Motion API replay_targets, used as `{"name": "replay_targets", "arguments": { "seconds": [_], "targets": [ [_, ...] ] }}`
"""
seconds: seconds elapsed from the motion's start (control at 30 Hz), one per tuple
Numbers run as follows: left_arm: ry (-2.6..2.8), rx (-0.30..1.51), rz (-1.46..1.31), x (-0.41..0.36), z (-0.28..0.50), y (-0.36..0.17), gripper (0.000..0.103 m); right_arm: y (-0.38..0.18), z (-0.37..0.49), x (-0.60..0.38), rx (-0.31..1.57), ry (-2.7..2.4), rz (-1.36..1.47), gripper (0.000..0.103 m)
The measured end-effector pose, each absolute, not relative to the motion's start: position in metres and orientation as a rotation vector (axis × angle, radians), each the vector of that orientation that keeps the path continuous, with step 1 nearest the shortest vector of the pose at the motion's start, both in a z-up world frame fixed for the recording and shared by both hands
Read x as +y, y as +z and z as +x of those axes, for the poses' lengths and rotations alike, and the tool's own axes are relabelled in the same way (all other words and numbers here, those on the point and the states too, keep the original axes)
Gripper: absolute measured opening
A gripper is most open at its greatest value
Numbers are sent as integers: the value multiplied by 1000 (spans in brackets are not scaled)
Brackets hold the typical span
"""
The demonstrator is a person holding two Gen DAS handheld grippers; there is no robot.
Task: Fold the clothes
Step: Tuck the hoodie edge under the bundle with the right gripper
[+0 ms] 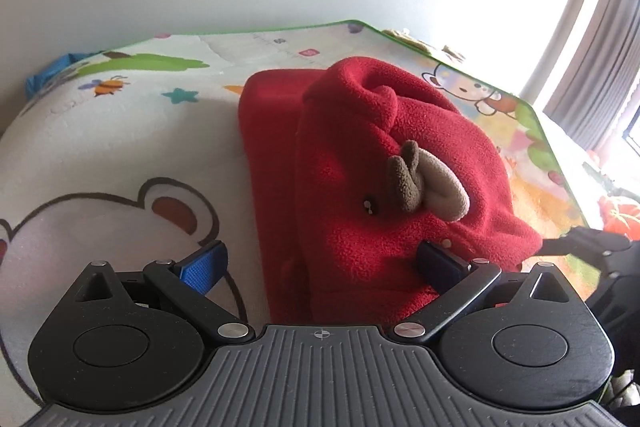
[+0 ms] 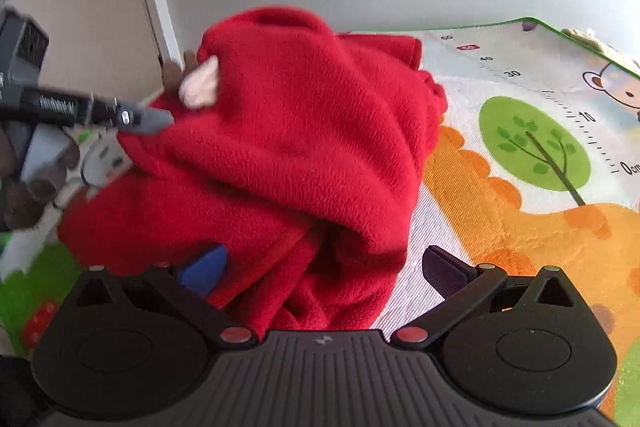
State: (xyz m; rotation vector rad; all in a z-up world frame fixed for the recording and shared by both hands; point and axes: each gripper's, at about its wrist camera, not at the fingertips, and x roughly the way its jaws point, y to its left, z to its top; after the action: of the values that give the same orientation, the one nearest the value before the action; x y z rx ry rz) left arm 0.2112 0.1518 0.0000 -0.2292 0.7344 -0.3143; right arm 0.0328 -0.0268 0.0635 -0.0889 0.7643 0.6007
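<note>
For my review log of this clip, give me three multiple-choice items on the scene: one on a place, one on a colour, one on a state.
1. Where does the red fleece garment lie?
A. on a cartoon-printed play mat
B. in a basket
C. on a chair

2. What colour is the garment's plush antler?
A. green
B. brown
C. white

3. How do the jaws of the left hand-held gripper stand?
A. shut on a sock
B. folded away
C. open

Answers: 1 A, the printed mat shows all around the fleece. 2 B, the antler is dark brown beside a tan ear. 3 C, its two blue-padded fingers stand wide apart over the fleece's near edge.
</note>
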Motion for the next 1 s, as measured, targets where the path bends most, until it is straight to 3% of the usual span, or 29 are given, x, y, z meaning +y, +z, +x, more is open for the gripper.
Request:
{"name": "replay_targets", "arguments": {
  "seconds": [0.13, 0.47, 0.67, 0.87, 1.0],
  "targets": [
    [-331, 746, -267, 155, 211, -3, 103, 77, 29, -45, 737, 644, 52, 103],
    [-417, 771, -373, 162, 210, -10, 103, 89, 24, -56, 728, 665, 105, 99],
    [-469, 681, -382, 168, 217, 15, 103, 107, 61, -89, 708, 607, 318, 103],
    [-386, 780, -318, 169, 260, 0, 103, 89, 114, -76, 797, 574, 389, 103],
    [-484, 876, -437, 176, 284, -30, 103, 64, 149, -57, 873, 585, 369, 103]
  ]
}}
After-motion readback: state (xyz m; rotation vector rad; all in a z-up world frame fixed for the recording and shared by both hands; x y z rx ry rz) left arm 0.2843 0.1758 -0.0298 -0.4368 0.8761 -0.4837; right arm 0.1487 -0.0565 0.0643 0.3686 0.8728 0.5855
